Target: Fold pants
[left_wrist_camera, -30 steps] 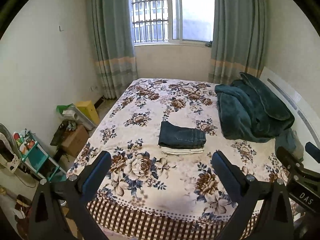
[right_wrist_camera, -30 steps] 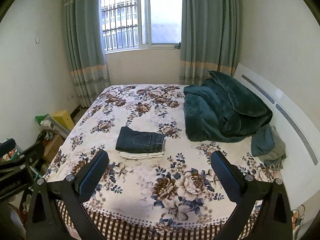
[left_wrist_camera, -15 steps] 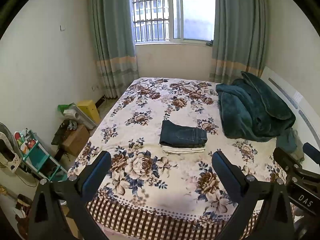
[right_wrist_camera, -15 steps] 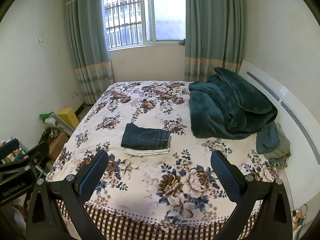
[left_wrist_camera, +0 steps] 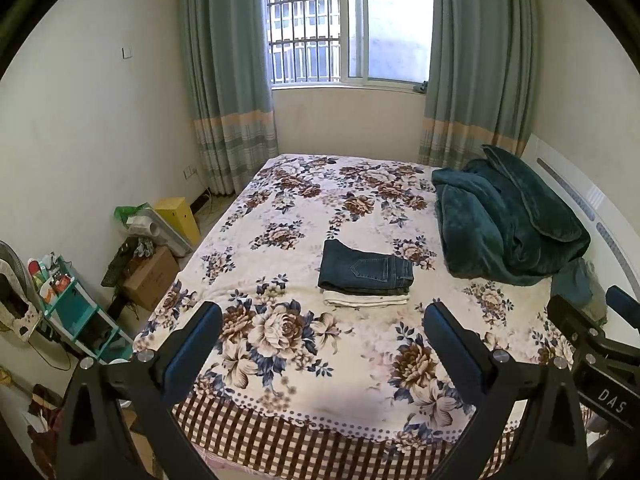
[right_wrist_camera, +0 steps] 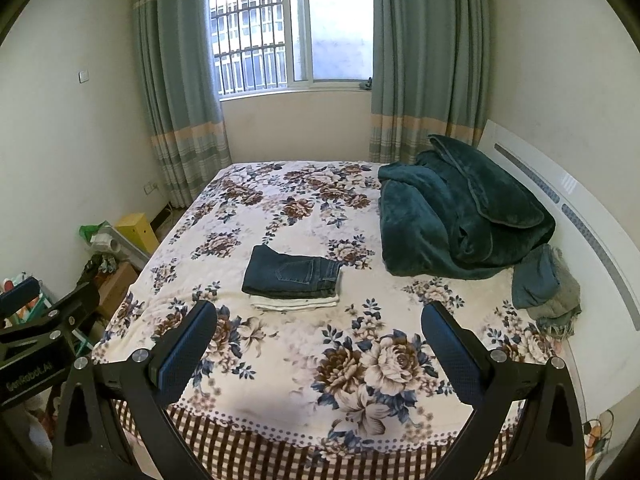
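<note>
Both my left gripper [left_wrist_camera: 320,328] and right gripper [right_wrist_camera: 318,326] wide open, empty, well short of the folded jeans [left_wrist_camera: 365,268] stacked on cream pants [left_wrist_camera: 366,300]; I'd finish by leaving the stack untouched.

The dark blue jeans [left_wrist_camera: 365,270] lie folded into a compact rectangle with a back pocket facing up. They rest flat on a folded cream-white garment [left_wrist_camera: 365,300] that juts out at the stack's 6 o'clock edge. The stack sits near the middle of the floral bed [left_wrist_camera: 280,364].
</note>
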`<state>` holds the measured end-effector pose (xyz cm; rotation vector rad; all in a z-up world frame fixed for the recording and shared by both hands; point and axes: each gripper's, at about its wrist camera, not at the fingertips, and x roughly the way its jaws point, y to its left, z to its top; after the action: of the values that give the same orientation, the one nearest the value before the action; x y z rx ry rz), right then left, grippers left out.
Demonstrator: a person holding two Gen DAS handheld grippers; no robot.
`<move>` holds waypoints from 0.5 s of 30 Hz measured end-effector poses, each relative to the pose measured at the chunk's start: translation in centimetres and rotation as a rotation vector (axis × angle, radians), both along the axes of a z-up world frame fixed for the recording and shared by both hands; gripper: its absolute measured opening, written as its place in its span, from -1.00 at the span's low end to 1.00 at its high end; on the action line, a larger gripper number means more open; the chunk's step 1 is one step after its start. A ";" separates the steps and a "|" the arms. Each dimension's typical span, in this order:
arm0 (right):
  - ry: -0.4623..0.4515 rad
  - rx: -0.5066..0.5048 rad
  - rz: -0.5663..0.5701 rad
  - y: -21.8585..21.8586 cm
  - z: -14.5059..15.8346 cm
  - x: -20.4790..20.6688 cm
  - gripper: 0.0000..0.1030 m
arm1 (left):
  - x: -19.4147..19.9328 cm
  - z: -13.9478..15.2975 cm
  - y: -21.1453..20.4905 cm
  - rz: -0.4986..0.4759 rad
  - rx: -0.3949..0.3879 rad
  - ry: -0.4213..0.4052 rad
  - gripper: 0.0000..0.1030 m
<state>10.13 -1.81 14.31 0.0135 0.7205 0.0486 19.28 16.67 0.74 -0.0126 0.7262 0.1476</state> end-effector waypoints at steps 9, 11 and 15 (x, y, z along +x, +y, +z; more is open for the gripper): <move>0.000 0.000 -0.002 0.1 0.0 -0.1 1.00 | -0.2 0.0 0.0 0.004 -0.004 -0.002 1.00; 0.001 -0.002 -0.001 0.1 -0.1 -0.1 1.00 | -0.1 -0.1 0.1 0.001 -0.003 -0.001 1.00; 0.003 0.001 -0.001 0.0 -0.3 -0.1 1.00 | -0.1 -0.1 0.2 0.000 -0.002 0.001 1.00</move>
<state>10.00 -1.80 14.06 0.0150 0.7240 0.0483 19.13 16.88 0.65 -0.0146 0.7274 0.1473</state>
